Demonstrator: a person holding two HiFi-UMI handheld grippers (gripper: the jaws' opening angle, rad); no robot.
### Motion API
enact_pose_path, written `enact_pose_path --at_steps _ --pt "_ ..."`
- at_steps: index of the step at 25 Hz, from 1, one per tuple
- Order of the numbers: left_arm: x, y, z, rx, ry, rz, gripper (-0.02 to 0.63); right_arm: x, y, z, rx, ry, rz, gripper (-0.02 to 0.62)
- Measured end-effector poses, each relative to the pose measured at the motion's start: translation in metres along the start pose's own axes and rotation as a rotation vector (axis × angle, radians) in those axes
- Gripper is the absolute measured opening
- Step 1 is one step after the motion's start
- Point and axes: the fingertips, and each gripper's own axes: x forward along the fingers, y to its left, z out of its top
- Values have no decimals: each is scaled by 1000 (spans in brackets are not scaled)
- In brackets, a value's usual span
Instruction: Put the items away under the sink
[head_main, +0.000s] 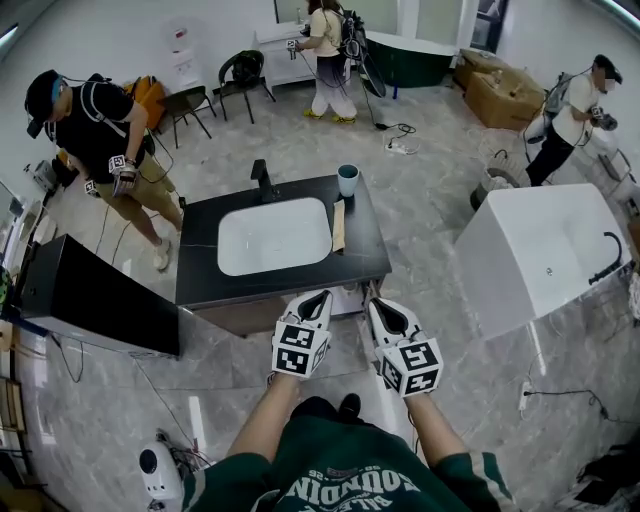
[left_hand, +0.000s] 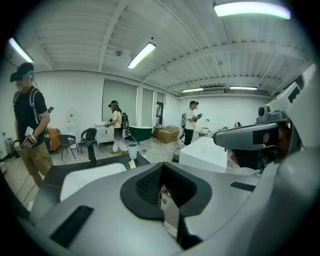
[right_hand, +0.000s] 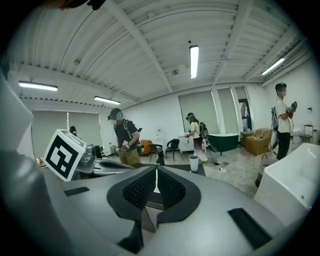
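Note:
A black vanity (head_main: 198, 272) with a white basin (head_main: 274, 235) and a black faucet (head_main: 262, 180) stands in front of me. A teal cup (head_main: 347, 180) sits at the counter's back right corner, and a flat beige item (head_main: 338, 224) lies right of the basin. My left gripper (head_main: 318, 297) and right gripper (head_main: 372, 300) hover side by side at the vanity's near edge, both shut with nothing between the jaws. The left gripper view shows its jaws closed (left_hand: 161, 187), with the cup (left_hand: 132, 150) beyond. The right gripper (right_hand: 154, 185) points toward the cup (right_hand: 194, 163).
A white bathtub (head_main: 540, 255) stands to the right and a black cabinet (head_main: 90, 295) to the left. Three people with grippers stand around the room. Cardboard boxes (head_main: 500, 90) sit at the back right, and a small white device (head_main: 155, 470) sits on the floor near my left.

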Motion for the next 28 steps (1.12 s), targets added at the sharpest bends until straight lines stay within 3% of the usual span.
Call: enact_pose_path --at_steps 9,14,23,28 --pt "70 34 19 6 -7 -11 11 53 -42 10 9 4 7 43" --pt "119 68 35 59 -31 -15 11 97 -72 27 6 -17 -19 43" --pt "210 124 76 72 -46 -75 11 181 -117 62 42 -10 -63 43" --pt "253 153 80 75 -31 -91 12 221 -131 74 52 -12 -68 43"
